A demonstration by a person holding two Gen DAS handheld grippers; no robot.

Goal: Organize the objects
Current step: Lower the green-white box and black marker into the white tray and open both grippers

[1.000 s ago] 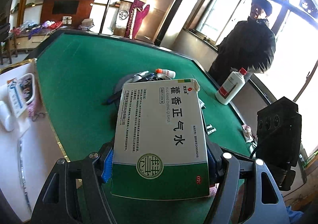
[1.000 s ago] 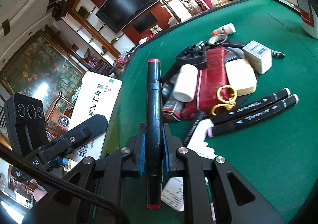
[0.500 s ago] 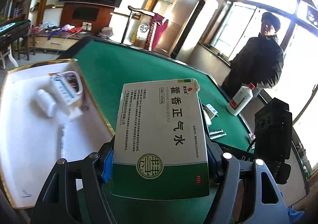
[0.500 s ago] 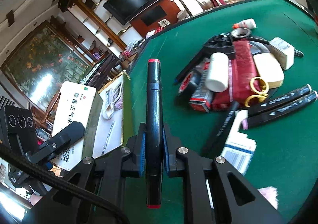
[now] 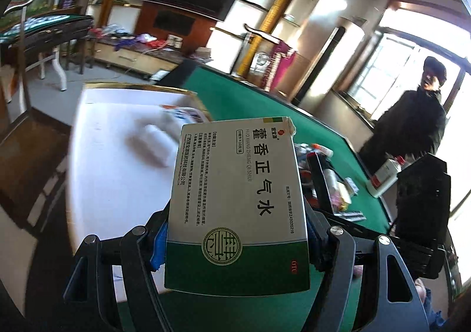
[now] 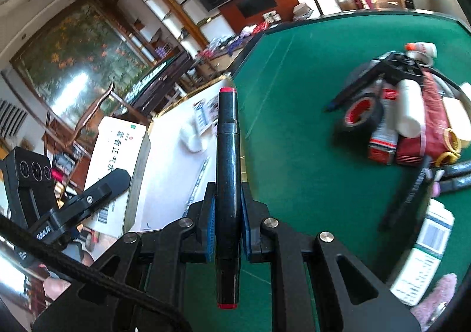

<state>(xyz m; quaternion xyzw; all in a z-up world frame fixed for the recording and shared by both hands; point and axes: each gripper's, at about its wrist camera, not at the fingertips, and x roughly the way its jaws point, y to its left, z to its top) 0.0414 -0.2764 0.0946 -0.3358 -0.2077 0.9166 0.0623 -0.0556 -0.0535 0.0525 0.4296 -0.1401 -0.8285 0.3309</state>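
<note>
My left gripper (image 5: 235,246) is shut on a white and green medicine box (image 5: 238,199), held flat above the near edge of the green table. Beyond it lies a white tray (image 5: 117,161) with a gold rim, holding a small white bottle (image 5: 153,143) and a printed packet (image 5: 188,114). My right gripper (image 6: 226,211) is shut on a black marker with red ends (image 6: 227,178), pointing toward the same tray (image 6: 170,161). The left gripper with its box (image 6: 114,161) shows at the left of the right wrist view.
A heap of objects (image 6: 412,114) lies on the green table (image 6: 294,81): a white bottle, red pouch, red tape roll, markers and boxes. A white bottle with a red cap (image 5: 385,176) stands at the table's far edge. A person in dark clothes (image 5: 412,122) stands beyond.
Both grippers have swung left with their loads, away from the heap. The white tray has come from the left edge into the middle of both views.
</note>
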